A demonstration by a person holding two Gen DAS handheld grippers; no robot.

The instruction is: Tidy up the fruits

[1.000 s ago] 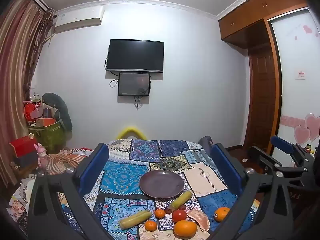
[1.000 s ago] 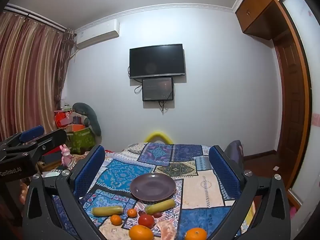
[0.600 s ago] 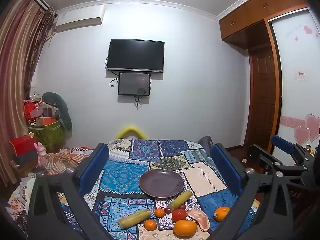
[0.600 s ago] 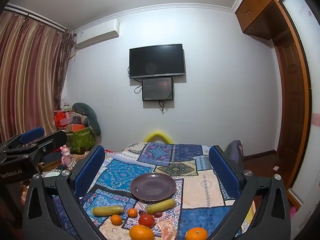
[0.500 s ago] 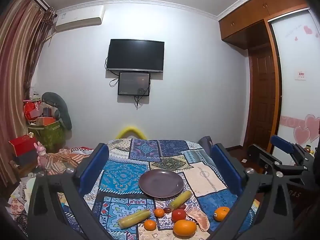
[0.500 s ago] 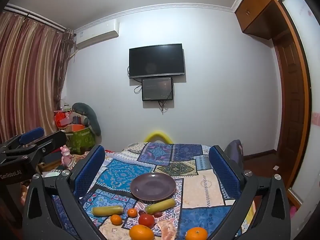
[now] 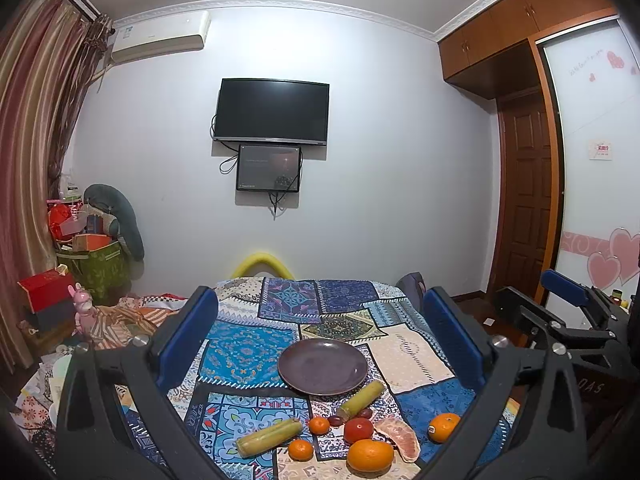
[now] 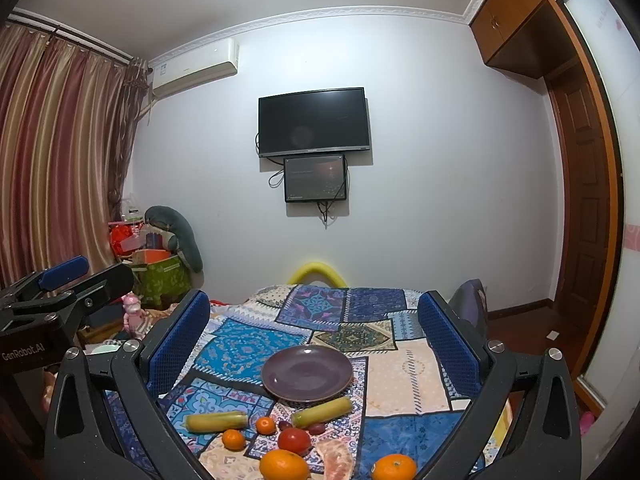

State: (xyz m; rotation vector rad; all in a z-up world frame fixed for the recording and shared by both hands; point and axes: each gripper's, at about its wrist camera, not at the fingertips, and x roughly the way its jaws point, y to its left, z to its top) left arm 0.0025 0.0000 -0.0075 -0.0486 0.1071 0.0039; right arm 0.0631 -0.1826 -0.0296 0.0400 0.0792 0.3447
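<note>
**Nothing moved in the last second: both grippers idle, plate unfilled**

Left wrist view: left gripper (image 7: 320,336) hangs above the table with jaws spread wide, gripping nothing. Compared with a second ago the framing is almost identical, only a hair of drift. The purple plate (image 7: 323,366) sits bare on the patchwork cloth (image 7: 248,350). All fruit lies on the near side of the plate: one yellow-green stick (image 7: 361,394) with its far end touching the plate rim, a second stick (image 7: 269,437) further to the near-left, two small tangerines (image 7: 319,425) between them, a red tomato (image 7: 358,430) (could be an apple, too small to tell), a big orange (image 7: 370,455) nearest the camera, a peeled pomelo wedge (image 7: 399,438) just right of it, and a stickered orange (image 7: 444,427) off to the near-right of the plate. The right gripper's body shows at the far right edge.

Right wrist view: right gripper (image 8: 314,332) also has its jaws released and carries nothing; the picture matches the earlier ones. Same layout, plate (image 8: 307,372) bare, fruit clustered on its near side, nothing on it.

Meaning for the task: I judge this the very start, no pick begun. The stick touching the plate looks like the shortest first move.
</note>
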